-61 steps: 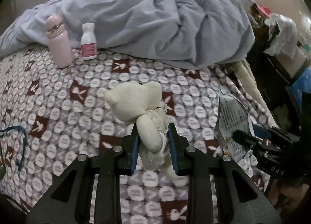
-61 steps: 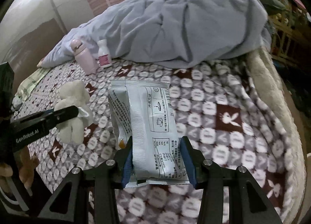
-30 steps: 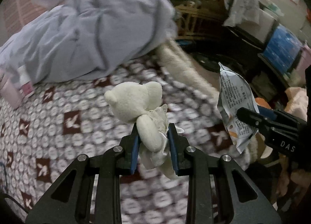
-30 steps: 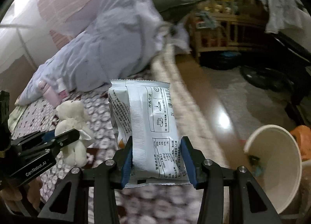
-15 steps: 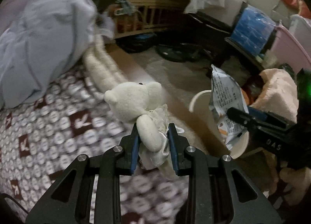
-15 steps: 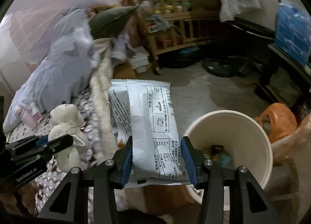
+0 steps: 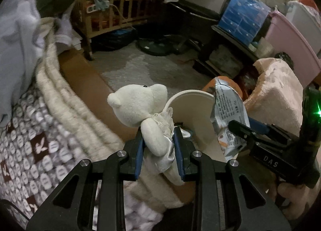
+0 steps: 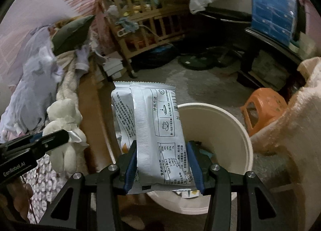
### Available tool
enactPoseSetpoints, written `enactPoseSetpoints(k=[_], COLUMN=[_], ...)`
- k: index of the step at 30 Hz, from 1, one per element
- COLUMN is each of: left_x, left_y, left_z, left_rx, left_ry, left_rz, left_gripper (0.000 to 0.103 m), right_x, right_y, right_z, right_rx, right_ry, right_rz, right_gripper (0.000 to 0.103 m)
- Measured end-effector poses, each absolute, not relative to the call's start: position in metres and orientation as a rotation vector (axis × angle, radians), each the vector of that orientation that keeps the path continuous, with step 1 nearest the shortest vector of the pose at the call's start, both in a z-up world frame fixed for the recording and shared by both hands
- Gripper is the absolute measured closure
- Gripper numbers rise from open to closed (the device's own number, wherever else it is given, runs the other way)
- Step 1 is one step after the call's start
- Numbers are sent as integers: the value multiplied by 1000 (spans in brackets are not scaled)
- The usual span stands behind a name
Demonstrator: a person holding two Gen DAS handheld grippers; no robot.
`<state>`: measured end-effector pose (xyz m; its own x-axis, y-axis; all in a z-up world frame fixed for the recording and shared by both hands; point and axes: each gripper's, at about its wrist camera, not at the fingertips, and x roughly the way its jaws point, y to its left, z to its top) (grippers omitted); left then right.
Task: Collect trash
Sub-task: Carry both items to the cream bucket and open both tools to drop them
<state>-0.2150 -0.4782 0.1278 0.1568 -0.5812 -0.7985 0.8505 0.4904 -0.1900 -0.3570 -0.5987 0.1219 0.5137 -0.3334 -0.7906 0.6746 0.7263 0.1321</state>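
- Fingers of the left gripper (image 7: pixel 158 148) pinching a white plush bear (image 7: pixel 140 108) at its body, holding it up beside the rim of the cream bin (image 8: pixel 230 126).
- Fingers of the right gripper (image 8: pixel 163 162) clamping a silver snack packet (image 8: pixel 156 130) flat, hanging over the bin's near rim, likely for dropping in.
- Having swung off the patterned bed (image 7: pixel 30 140) seen two seconds earlier, both now facing the bin on the floor.

The bed (image 7: pixel 40 130), to the left claw's (image 7: pixel 158 146) left, is wearing a patterned cover under a lilac duvet (image 7: pixel 16 36). The floor (image 8: pixel 200 82), ahead, is carrying a white bin (image 8: pixel 230 130), orange stool (image 8: pixel 264 102) and wooden crib (image 8: pixel 144 30).
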Motion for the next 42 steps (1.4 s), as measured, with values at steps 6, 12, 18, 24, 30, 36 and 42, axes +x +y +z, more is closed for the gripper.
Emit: enactPoseSetpoints(k=[6,12,18,24,30,36,42], left_x=[-224,-226,-228,-232,-234,-232,-232], left_y=[-499,-513,-521,-529,-534,-533,-527], left_z=[119,111,105,100,99,99,106], left_rx=[373,392,396,403,412,384,314], left_ry=[965,975,989,995,989,991,964], left_rz=[-1069,-1075,-1081,-1095,-1099,-1117,-1148], left_gripper=[78,78,77,77,77,72,47], right_x=[-372,-382,-385,-391,-394,-393,-395], right_y=[-613,-622,-628,-631,-634,-635,-640], right_z=[113,107,103,100,96,93,89], right_rx=[497,523,541,553,565,571,591], right_ry=[828,829,832,830,831,836,845], right_rz=[-665,-687,-700,-713,-721,-729,-768], right_gripper=[57,57,57,57,57,57,52])
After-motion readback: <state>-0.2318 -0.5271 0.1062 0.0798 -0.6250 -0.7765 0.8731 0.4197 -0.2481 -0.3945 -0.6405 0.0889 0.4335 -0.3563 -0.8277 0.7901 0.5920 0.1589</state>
